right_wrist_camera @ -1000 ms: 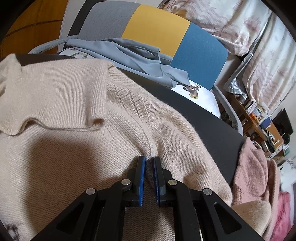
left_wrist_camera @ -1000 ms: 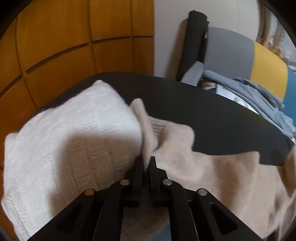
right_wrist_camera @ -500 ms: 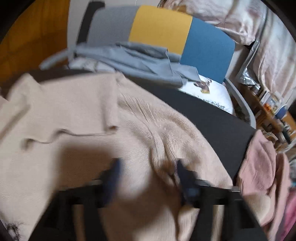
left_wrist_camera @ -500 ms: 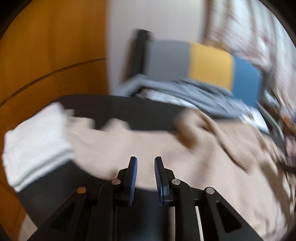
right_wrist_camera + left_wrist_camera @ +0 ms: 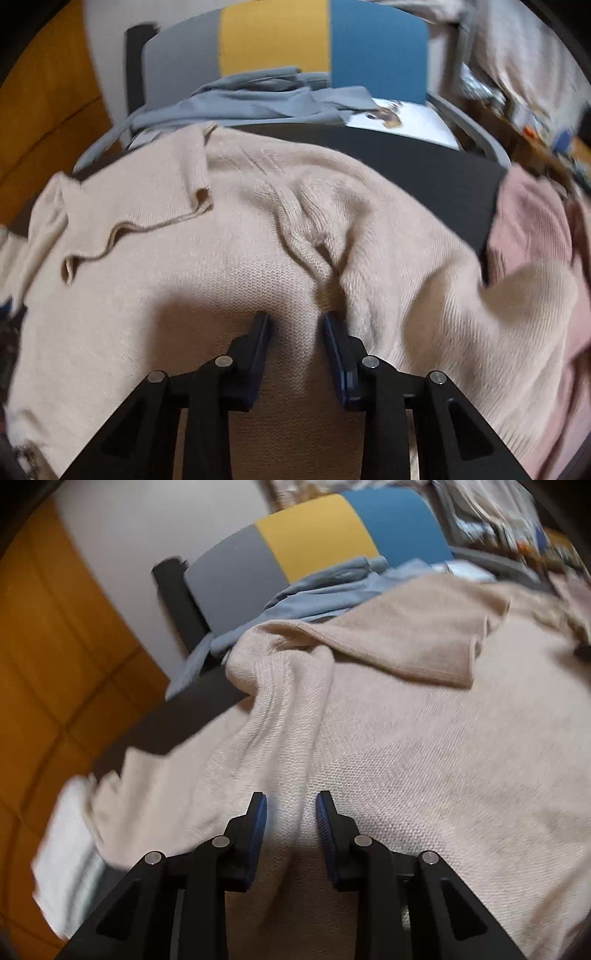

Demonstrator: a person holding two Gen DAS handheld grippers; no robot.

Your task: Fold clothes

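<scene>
Over beige sweater (image 5: pixel 424 746), left tongs (image 5: pixel 291 805) now opening, emptied

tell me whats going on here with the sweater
A person is folding a beige sweater spread on a dark table, a handheld gripper in each hand. The right gripper hangs over a bunched ridge of knit, jaws closing, nothing pinched yet. The left gripper is above the sweater's body with its jaws opening and no cloth held. One sleeve already lies folded across the body.

Beige sweater (image 5: pixel 424 760); grey, yellow, blue chair (image 5: pixel 280 48).
</scene>
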